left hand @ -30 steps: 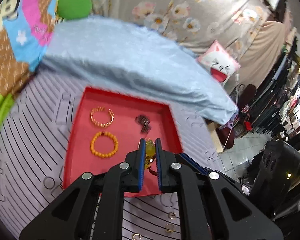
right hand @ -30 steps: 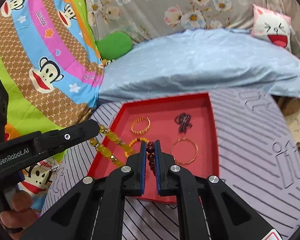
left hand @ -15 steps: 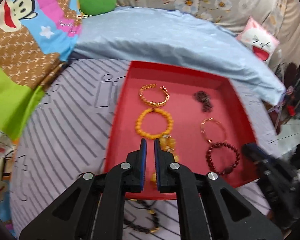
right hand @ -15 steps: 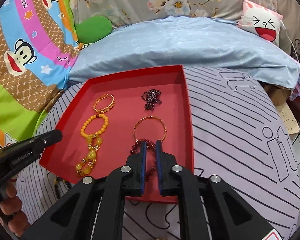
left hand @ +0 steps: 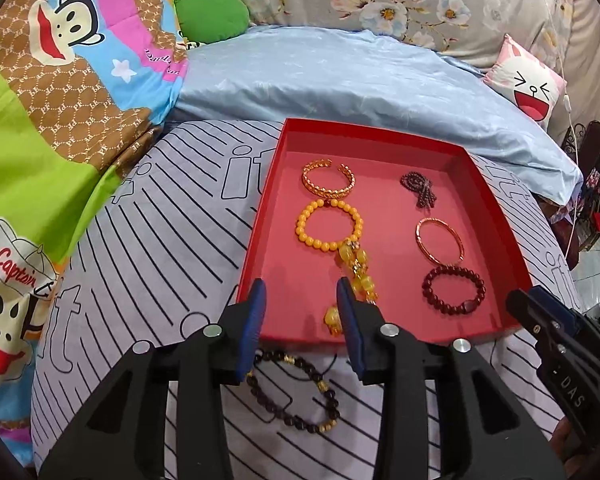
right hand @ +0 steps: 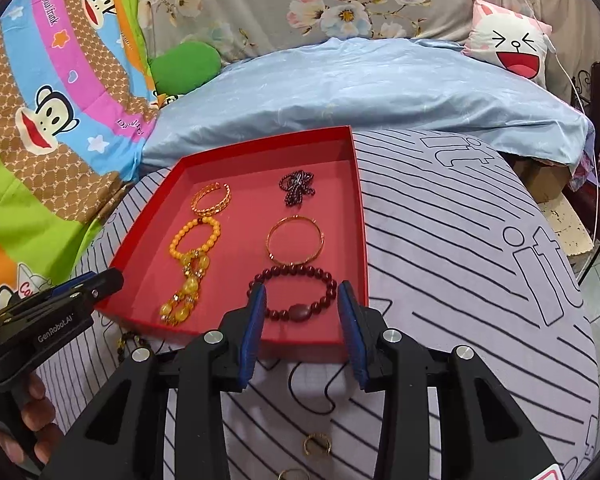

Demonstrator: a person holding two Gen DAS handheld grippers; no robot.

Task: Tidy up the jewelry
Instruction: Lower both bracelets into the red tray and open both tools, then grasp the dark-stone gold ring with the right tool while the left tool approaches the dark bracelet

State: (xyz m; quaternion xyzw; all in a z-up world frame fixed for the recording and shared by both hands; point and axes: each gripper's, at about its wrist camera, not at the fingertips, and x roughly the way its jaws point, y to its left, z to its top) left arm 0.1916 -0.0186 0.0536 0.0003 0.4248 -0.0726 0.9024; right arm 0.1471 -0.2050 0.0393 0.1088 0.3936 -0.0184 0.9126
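1. Two readable marks: "GenRobot.AI" on left claw [right hand: 80,292], "DAS" on right claw [left hand: 540,312].
2. Both claws opening, nothing between pads; previously clamped yellow strand [left hand: 358,276] and dark red bracelet [right hand: 296,294] now lying in red tray [left hand: 260,236].
3. Only left view shows dark bracelet [left hand: 296,396] on bedsheet; only right view, rings [right hand: 316,444].

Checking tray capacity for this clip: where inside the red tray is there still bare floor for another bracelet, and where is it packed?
The red tray has bare floor in its near-left corner, between the left wall and the yellow stone strand, and a narrow strip down the middle. Two columns are packed: gold cuff and orange bead bracelet; dark bead cluster, thin gold bangle, dark red bracelet.
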